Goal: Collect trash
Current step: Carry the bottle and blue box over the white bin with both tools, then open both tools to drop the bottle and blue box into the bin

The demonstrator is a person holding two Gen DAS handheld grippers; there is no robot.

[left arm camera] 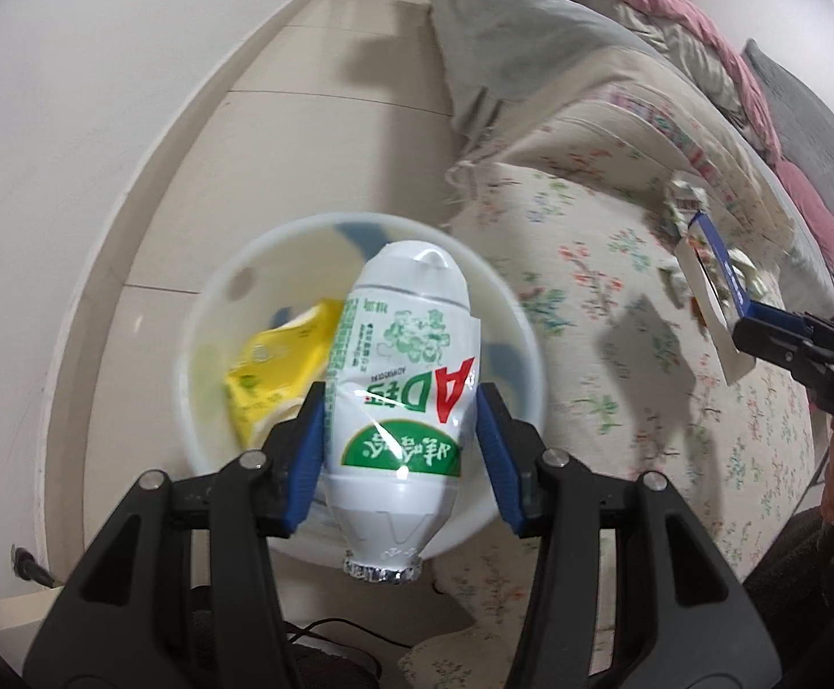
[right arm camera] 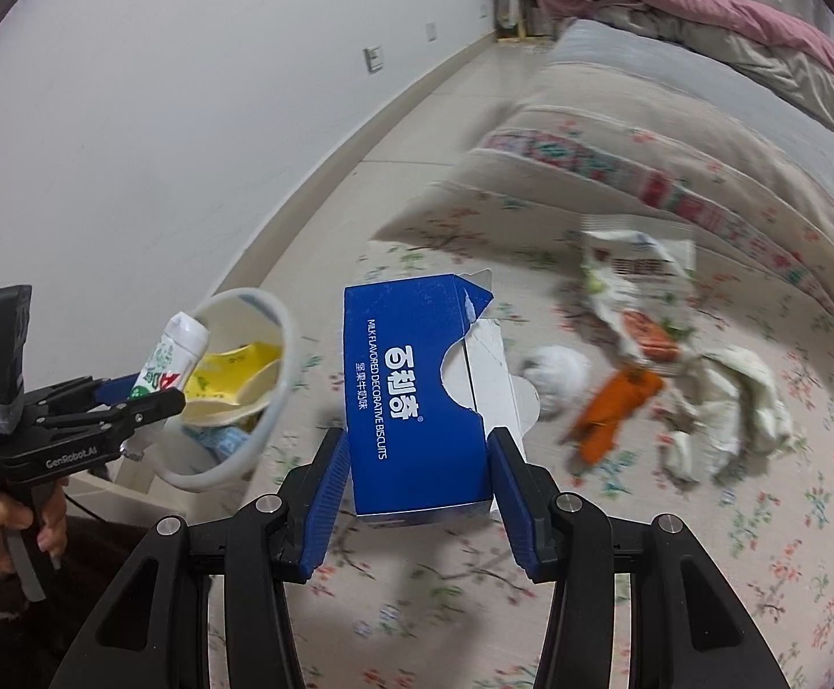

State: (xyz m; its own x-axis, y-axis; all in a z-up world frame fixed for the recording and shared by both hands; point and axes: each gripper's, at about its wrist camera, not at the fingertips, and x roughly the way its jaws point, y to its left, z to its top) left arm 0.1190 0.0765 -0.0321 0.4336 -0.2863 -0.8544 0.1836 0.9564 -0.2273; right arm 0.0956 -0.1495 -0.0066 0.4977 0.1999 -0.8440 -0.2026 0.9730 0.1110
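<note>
The left gripper [left arm camera: 402, 430] holds a white drink bottle [left arm camera: 402, 396] tight between its blue fingers [left arm camera: 309, 453], pressing on the bottle's sides. The bottle's long way runs straight out from the fingers, with its foil mouth back toward the hand and its bottom out over the white bin [left arm camera: 509, 310]. So the bottle is right above the bin's open top, and letting go looks like the next thing to do. A yellow wrapper [left arm camera: 276, 367] already lies in the bin. The right gripper [right arm camera: 420, 459] holds a blue biscuit box [right arm camera: 411, 402] by its two sides, and the box points away from the fingers too. The box is over the flowery bed [right arm camera: 761, 545], off to one side of the bin, so the left hand is the nearer one. More trash lies farther from the bin on the bed: a crumpled packet [right arm camera: 635, 270], a white ball of paper [right arm camera: 558, 379] and something orange [right arm camera: 612, 407]. These are blurry, so it is hard to say just what they are. The bin's bottom is hidden.
</note>
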